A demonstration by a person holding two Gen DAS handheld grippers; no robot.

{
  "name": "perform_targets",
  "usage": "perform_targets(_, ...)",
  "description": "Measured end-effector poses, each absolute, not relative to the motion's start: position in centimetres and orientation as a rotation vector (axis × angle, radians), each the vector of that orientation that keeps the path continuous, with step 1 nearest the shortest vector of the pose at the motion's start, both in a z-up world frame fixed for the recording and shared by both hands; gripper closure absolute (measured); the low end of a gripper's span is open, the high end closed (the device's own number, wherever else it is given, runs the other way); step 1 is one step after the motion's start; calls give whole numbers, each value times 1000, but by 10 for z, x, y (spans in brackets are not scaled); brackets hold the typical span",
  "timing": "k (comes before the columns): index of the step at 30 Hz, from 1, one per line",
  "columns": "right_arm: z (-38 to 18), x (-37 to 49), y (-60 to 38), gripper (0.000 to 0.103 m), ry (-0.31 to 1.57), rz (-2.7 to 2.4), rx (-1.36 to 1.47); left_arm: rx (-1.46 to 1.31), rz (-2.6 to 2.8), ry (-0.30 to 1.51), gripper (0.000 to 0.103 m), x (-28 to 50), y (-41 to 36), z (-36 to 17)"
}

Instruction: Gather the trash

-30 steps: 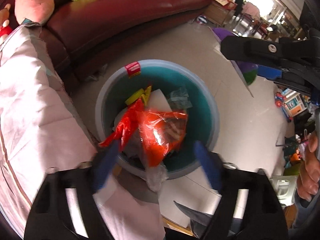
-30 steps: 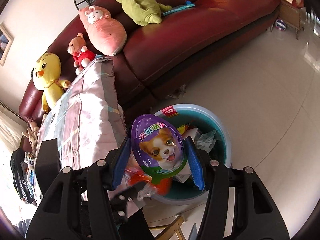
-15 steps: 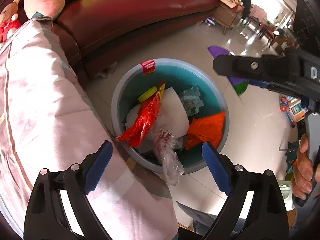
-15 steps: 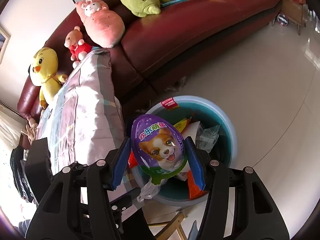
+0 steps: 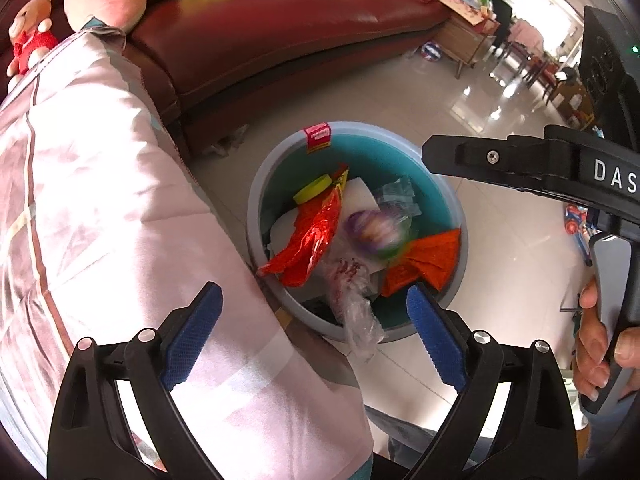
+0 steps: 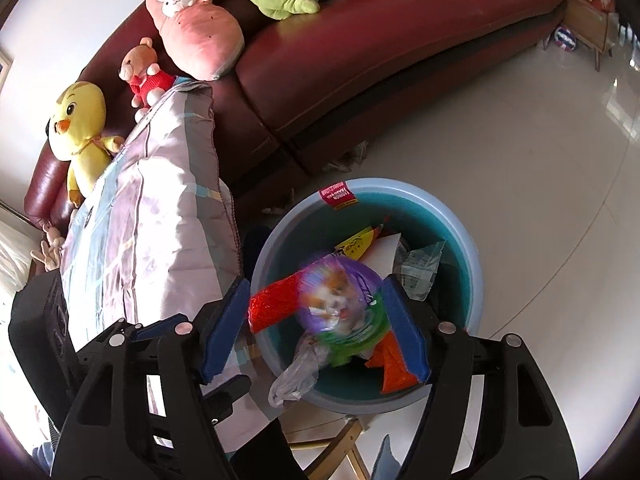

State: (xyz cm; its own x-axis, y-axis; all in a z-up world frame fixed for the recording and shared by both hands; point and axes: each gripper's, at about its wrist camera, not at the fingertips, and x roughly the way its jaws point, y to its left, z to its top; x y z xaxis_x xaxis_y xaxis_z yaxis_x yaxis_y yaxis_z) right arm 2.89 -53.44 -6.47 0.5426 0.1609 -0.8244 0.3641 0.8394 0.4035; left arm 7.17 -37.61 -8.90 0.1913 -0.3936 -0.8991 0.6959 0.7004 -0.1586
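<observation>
Trash fills one round teal plastic bin (image 5: 256, 216) on the floor: two red-orange wrappers, one clear bag and one purple egg-shaped dog-print package (image 6: 340, 300), blurred. Half a second ago the right tongs (image 6: 316, 328) clamped that package; now they are opening, released. Left tongs (image 5: 312, 336) gape empty, slightly wider.

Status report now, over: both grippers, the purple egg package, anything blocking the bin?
Left gripper open, empty. Right gripper opening, purple egg package blurred, dropping into bin. Quilt beside bin, not blocking.
</observation>
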Motion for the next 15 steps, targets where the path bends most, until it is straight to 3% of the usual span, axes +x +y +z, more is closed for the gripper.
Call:
perform_targets(9,-64,21,-536,21,1003,-141,625,306,-713,1153,9,71,-360,-85)
perform_targets(11,-64,18,-534,10,1014,-137,627,310,-703,1149,9,70,-356,-81)
perform_targets(15,-59,9,-525,10,1020,-131,597,295,-673,1122,9,65,-342,-70)
